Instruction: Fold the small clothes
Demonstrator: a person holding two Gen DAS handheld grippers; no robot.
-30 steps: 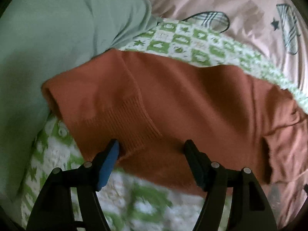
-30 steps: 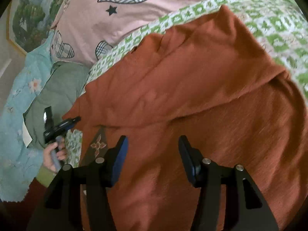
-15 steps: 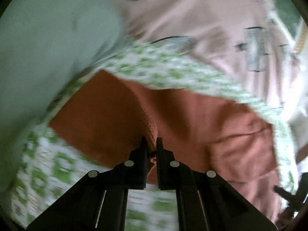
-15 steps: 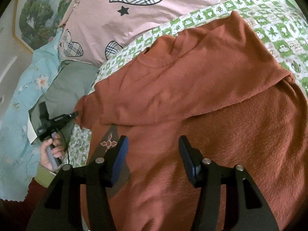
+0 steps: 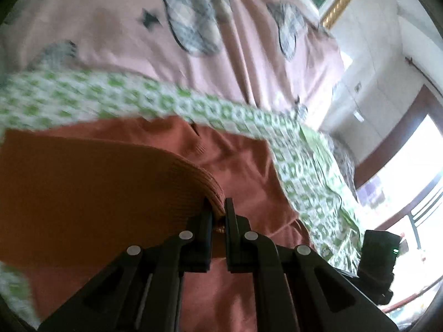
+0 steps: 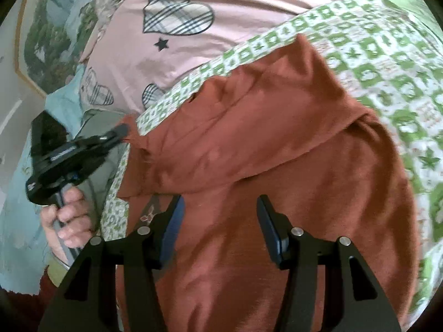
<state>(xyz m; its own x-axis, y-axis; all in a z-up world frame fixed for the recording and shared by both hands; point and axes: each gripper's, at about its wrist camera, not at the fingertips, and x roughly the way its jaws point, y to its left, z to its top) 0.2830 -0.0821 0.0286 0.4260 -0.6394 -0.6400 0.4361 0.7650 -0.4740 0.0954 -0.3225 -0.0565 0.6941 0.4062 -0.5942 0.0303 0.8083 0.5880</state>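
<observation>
My left gripper (image 5: 218,213) is pinching the ribbed cuff (image 5: 205,185) of the rust sweater (image 6: 277,166), which is lying across the green-checked blanket (image 6: 387,55). My right gripper (image 6: 218,221) is hovering wide above its body. I'm judging the knit soft and floppy; cuffs and hems look like the firmest holds.

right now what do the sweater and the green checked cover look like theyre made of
Sweater: a soft rust-orange knit, matte and slightly fuzzy. The cuff shut in the left gripper shows raised ribbing; probably wool or acrylic, can't tell which.
Cover: thin woven cloth, likely cotton, with flat printed green squares and a matte, lightly creased surface.
</observation>
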